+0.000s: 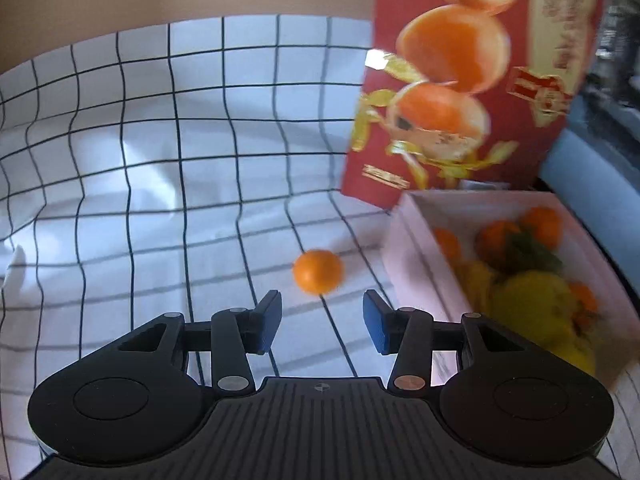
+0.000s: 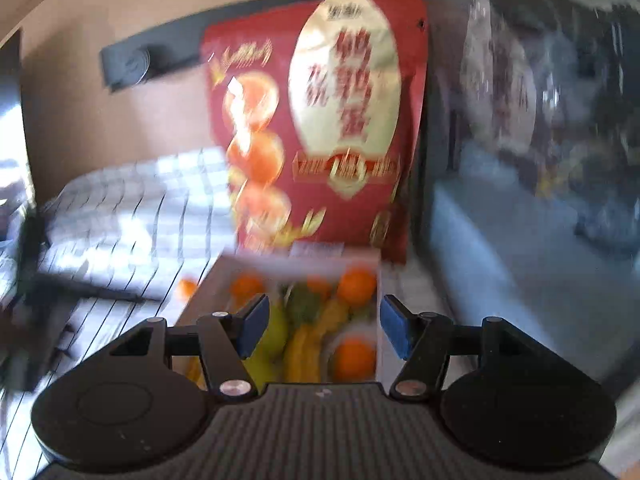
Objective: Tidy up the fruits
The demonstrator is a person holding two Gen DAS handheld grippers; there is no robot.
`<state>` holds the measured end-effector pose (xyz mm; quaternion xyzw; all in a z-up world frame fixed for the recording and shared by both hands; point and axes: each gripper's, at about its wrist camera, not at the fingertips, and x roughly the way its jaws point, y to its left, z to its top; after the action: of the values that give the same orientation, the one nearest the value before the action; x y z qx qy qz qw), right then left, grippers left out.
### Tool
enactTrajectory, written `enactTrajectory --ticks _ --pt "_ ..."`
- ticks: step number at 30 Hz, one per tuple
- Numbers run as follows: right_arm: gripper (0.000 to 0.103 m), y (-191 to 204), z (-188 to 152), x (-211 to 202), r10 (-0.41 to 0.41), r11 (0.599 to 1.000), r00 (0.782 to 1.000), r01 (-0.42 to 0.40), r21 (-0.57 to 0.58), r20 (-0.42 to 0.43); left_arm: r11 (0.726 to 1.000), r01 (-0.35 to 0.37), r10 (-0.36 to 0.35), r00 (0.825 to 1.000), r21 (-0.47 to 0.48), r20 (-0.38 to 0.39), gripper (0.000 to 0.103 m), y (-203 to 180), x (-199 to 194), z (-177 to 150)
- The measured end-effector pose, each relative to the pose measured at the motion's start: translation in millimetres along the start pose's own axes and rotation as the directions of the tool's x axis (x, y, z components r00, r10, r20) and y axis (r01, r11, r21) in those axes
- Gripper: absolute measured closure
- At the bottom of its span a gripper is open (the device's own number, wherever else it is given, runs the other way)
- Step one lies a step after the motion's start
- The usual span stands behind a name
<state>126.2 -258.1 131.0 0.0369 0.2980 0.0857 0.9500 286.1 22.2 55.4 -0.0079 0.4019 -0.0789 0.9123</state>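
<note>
The small round orange fruit (image 1: 318, 271) lies loose on the grid-patterned counter (image 1: 160, 184), just ahead of the empty, open left fingers (image 1: 322, 322) and beside the pale box (image 1: 404, 248); the right fingers (image 2: 322, 328) hang open over the box, farther off

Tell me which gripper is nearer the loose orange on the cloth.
Left. The left gripper hovers just short of the orange; the right gripper is over the fruit box, beside it.
</note>
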Motion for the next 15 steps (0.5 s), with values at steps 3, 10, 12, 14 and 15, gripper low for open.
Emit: enactTrajectory --ticks 3,10,12,14,15 --pt "0.041 8 -32 -12 -0.001 1.0 0.998 0.001 0.001 -0.062 0.999 -0.044 0.044 0.999 -0.003 0.004 0.053 0 18 11" --pt "0.041 18 -85 -25 -0.014 1.0 0.984 0.017 0.015 -0.18 0.998 -0.037 0.039 0.999 0.051 -0.027 0.053 -9 42 19" --pt "0.041 20 -92 -27 -0.009 1.0 0.98 0.012 0.012 -0.197 0.997 -0.043 0.046 0.998 0.07 -0.045 0.056 -11 47 17" --pt "0.041 25 -96 -29 -0.006 1.0 0.979 0.004 -0.012 -0.202 0.996 -0.042 0.046 0.998 0.078 -0.049 0.061 -11 47 15" --pt "0.041 28 -98 -30 -0.007 1.0 0.979 0.002 -0.029 -0.202 0.996 -0.038 0.041 0.998 0.076 -0.042 0.061 -10 44 13"
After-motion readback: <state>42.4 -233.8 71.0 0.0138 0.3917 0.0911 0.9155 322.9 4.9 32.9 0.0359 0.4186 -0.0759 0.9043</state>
